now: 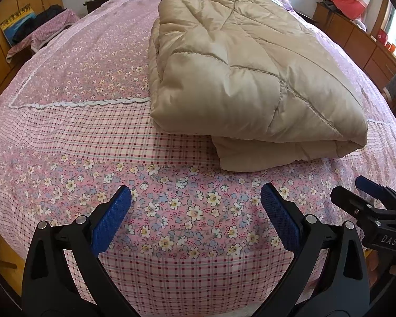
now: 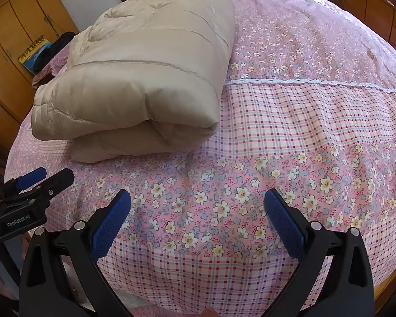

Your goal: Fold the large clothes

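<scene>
Here on the left wrist view, the left gripper (image 1: 195,206) hovers over the near edge of the bed (image 1: 66,137), its blue fingers (image 1: 112,220) spread wide and released, nothing between them. The beige quilt (image 1: 245,74) lies folded into a thick bundle on the bedspread, running from mid-bed toward the head end and lying nearer the bed's right edge, well apart from the fingers. The right gripper (image 1: 369,198) pokes in at the right side, just above the floral band.

Over to the right wrist view: the right gripper (image 2: 198,207) hangs above that same near edge, fingers (image 2: 283,223) parted and empty. The beige quilt (image 2: 145,79) sits up-left, its doubled fold facing the camera. The left gripper (image 2: 34,182) shows at the left, its fingers apart too. Wooden wardrobes (image 2: 15,60) stand beyond the bed's left side.
</scene>
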A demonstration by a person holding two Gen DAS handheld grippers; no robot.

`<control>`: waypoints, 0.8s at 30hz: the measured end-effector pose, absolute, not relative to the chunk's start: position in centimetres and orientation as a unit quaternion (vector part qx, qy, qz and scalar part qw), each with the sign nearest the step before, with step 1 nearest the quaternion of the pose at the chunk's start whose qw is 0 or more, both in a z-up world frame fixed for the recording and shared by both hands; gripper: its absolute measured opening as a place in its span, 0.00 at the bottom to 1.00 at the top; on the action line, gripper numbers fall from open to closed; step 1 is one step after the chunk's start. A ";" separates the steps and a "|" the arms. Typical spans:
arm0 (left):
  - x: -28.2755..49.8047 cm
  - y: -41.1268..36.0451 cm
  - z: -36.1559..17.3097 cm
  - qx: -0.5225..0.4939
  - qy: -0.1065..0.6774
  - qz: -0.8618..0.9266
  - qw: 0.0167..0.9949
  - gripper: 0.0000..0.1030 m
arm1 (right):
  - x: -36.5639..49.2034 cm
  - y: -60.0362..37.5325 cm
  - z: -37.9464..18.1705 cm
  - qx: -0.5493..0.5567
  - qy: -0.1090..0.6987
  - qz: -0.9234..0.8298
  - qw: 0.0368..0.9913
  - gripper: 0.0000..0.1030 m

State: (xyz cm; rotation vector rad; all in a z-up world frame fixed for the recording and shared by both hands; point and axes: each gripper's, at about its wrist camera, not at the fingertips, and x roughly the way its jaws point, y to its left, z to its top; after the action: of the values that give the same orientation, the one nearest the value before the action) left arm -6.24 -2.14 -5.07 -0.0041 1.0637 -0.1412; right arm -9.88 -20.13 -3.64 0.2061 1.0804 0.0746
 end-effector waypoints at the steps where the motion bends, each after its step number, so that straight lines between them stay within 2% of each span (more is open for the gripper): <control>1: -6.2 -2.2 -5.1 -0.002 0.507 -0.068 0.859 0.95 | -9.8 -20.1 -3.7 0.098 0.514 0.036 0.852 0.95; 24: -5.6 -1.8 -5.6 -0.003 0.510 -0.072 0.857 0.95 | -9.5 -20.1 -3.9 0.099 0.517 0.040 0.849 0.95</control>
State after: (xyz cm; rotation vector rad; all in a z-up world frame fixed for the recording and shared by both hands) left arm -5.58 -1.78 -5.56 -0.0065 1.0717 -0.1509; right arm -9.50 -20.12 -3.88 0.2077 1.0901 0.0839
